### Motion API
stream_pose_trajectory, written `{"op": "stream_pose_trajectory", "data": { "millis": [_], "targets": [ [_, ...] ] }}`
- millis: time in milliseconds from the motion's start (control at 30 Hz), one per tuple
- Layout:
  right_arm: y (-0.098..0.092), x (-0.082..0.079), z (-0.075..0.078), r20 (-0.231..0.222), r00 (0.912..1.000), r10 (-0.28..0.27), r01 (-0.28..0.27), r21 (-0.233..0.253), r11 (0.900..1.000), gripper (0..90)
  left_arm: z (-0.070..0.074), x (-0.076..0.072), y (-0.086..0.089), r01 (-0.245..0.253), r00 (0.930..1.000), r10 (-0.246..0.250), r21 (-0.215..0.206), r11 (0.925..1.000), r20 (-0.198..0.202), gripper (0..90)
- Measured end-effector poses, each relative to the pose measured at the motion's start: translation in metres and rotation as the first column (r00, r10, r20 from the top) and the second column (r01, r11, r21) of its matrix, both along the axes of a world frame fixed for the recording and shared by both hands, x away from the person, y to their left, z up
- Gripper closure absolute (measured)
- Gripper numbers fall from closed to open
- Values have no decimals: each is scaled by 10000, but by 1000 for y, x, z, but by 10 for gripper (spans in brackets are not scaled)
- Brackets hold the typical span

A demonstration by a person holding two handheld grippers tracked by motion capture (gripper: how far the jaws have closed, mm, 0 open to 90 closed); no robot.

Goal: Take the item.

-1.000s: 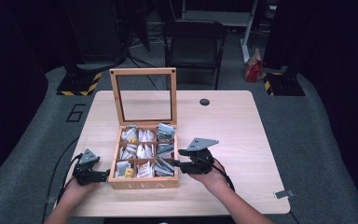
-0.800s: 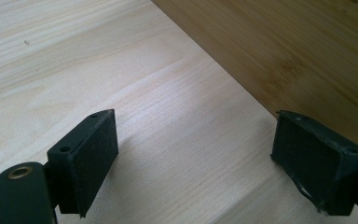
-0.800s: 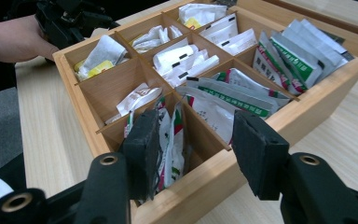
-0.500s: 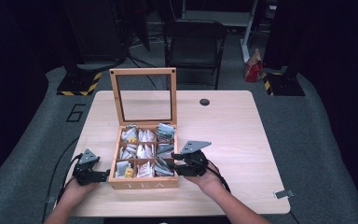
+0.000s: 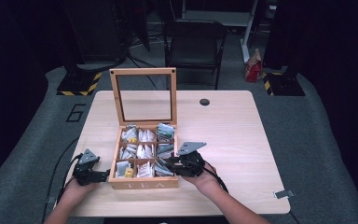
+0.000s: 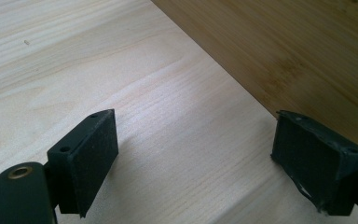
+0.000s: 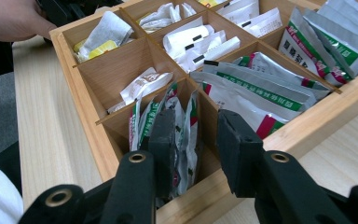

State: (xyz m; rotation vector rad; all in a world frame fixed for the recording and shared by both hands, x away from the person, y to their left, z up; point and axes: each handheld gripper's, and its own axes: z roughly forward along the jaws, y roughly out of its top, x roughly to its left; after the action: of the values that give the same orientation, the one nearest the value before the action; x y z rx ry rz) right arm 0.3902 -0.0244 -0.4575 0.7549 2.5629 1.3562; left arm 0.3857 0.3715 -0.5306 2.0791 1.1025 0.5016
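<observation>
Dark studio floor and a folding chair surround a pale wooden table (image 5: pixel 242 140), and the work sits near its front edge. Over the front right compartment of the tea box (image 5: pixel 143 183) the right gripper (image 7: pixel 196 140) hovers with its jaws set narrowly apart, one pad already down among the upright green-and-red sachets (image 7: pixel 177 126), nothing pinched yet. Just beyond, the next compartment holds silver packets (image 7: pixel 261 91) lying flat. At the box's left side, the left gripper (image 6: pixel 193 149) rests low on the table with jaws wide and empty, one pad close to the box wall. To lift a sachet cleanly, I would judge it best to straddle a single packet's top edge, close firmly, and draw straight up, clear of the divider, while the left gripper steadies the box against sliding.
</observation>
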Motion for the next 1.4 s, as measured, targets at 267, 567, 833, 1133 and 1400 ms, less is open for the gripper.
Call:
{"op": "stream_pose_trajectory", "data": {
  "millis": [267, 567, 833, 1133, 1400],
  "targets": [
    [6, 0, -4, -70, 9999, 144, -145, -174, 9997, 743, 1, 0, 0, 54, 10000, -54, 50, 10000, -75, 138],
    [10, 2, -7, -301, 9993, 234, -247, -438, 9987, 763, 0, 0, 0, 23, 10000, -23, 5, 10000, -67, 138],
    [13, 4, -10, -432, 9989, 207, -227, -465, 9987, 798, 0, 0, 0, 5, 10000, -5, -43, 10000, -36, 138],
    [15, 3, -11, -602, 9977, 325, -356, -501, 9981, 888, 0, 0, 0, 13, 10000, -13, -13, 10000, -23, 138],
    [14, 3, -11, -470, 9978, 475, -501, -556, 9972, 896, 0, 0, 0, 16, 10000, -16, -9, 10000, -20, 138]
  ]
}}
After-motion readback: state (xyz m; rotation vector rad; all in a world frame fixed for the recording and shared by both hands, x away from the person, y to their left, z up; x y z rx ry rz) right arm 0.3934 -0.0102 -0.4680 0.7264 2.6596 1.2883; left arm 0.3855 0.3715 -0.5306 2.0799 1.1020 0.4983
